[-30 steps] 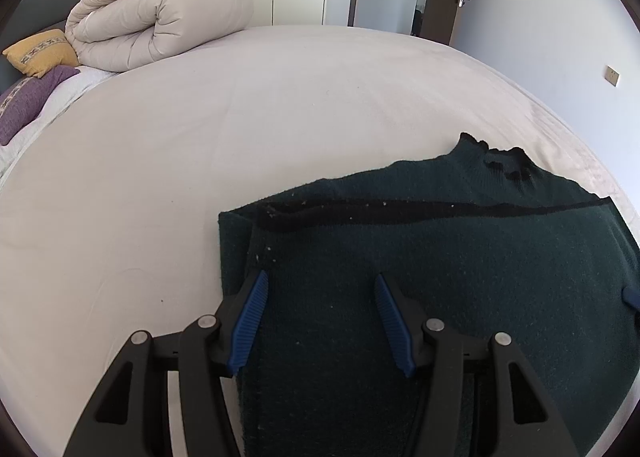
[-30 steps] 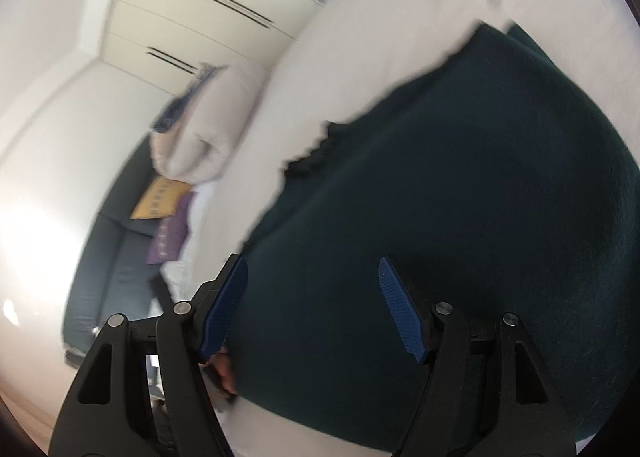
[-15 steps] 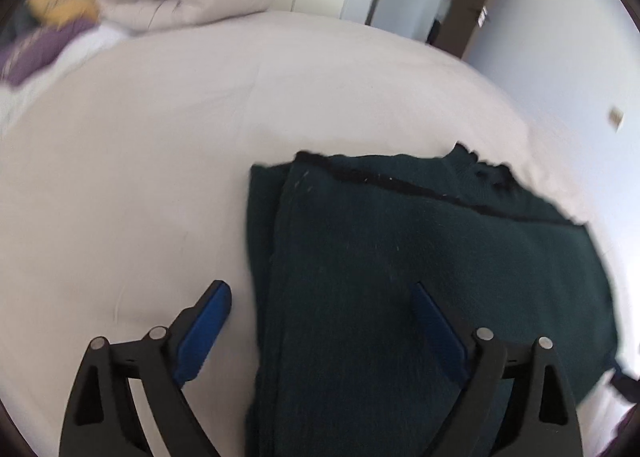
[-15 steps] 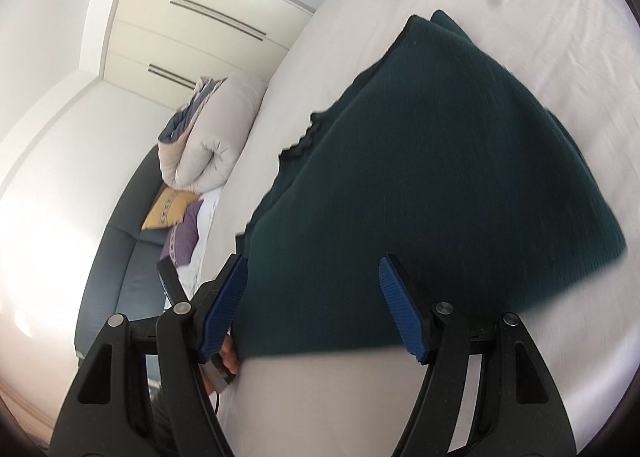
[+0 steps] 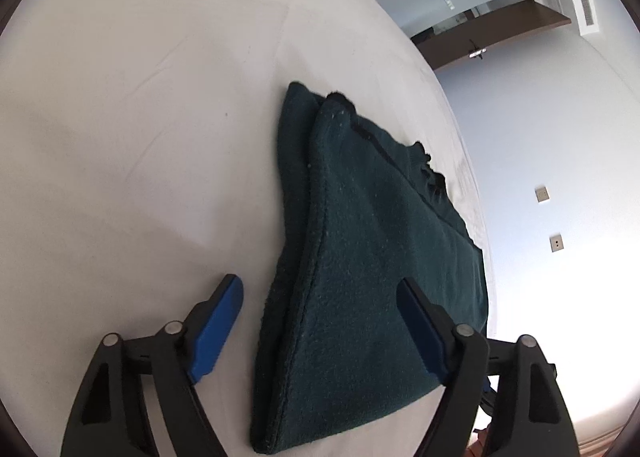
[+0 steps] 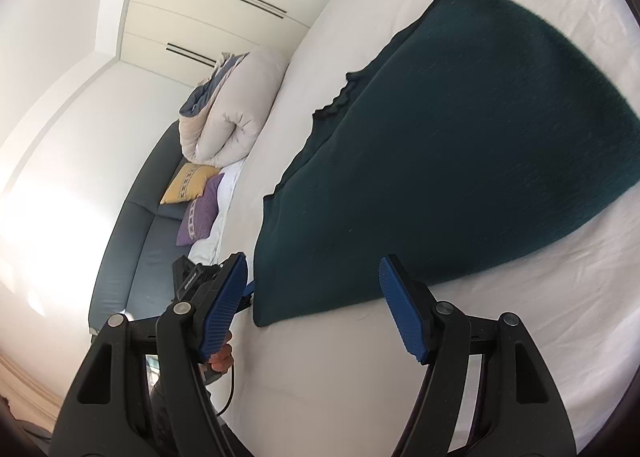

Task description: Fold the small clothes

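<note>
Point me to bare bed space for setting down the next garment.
Bare sheet left of the folded green garment is widest. A smaller bare strip runs along its near edge. The head end is crowded by the rolled duvet and cushions.

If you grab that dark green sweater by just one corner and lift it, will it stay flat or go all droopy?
Probably droopy. The green sweater looks like soft, fuzzy knit lying limp in folded layers on the bed sheet, so a lifted corner would likely let the rest sag and the fold come undone. It seems light. Pushed, it would likely bunch up rather than slide neatly.
</note>
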Tool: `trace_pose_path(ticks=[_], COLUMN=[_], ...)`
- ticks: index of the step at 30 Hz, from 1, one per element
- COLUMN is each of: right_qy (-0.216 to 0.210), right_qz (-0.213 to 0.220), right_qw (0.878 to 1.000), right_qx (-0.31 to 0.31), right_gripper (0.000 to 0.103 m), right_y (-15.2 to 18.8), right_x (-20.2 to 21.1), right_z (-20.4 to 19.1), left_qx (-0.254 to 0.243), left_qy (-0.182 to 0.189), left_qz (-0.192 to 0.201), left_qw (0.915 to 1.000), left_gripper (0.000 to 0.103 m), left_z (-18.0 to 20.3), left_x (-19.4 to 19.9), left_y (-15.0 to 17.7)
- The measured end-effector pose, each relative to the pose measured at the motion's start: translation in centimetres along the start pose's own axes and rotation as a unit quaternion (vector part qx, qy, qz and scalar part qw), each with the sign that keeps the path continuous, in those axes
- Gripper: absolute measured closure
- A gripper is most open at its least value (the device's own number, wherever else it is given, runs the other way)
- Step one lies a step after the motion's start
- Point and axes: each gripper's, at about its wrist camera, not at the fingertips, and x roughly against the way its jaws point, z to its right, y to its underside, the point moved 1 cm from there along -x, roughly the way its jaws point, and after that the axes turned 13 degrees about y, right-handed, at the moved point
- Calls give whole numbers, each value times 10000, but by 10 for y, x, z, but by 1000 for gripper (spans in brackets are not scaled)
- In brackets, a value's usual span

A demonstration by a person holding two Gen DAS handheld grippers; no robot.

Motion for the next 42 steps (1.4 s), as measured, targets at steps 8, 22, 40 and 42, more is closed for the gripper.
trace_pose_path(ticks=[8, 22, 40, 42], right_qy=[-79, 113, -90, -286], right_qz=[-131, -708, -1371, -1390], right_qw=[9998, 9933, 9905, 9897], right_qx=[92, 904, 8, -214], right_gripper=[35, 35, 36, 35], right_y=[-6, -54, -74, -80], right_x=[-18, -98, -186, -182], right_z=[-20, -108, -71, -66], left_qx=[292, 1440, 740, 476], left_qy=[107, 1117, 1240, 1188], left_qz=[-701, -324, -1, -70], left_qw=[9971, 9827, 9895, 9918], left_gripper=[26, 88, 92, 92], left_z=[6, -23, 47, 72], left_x=[-16, -6, -4, -12], left_y=[6, 19, 6, 3])
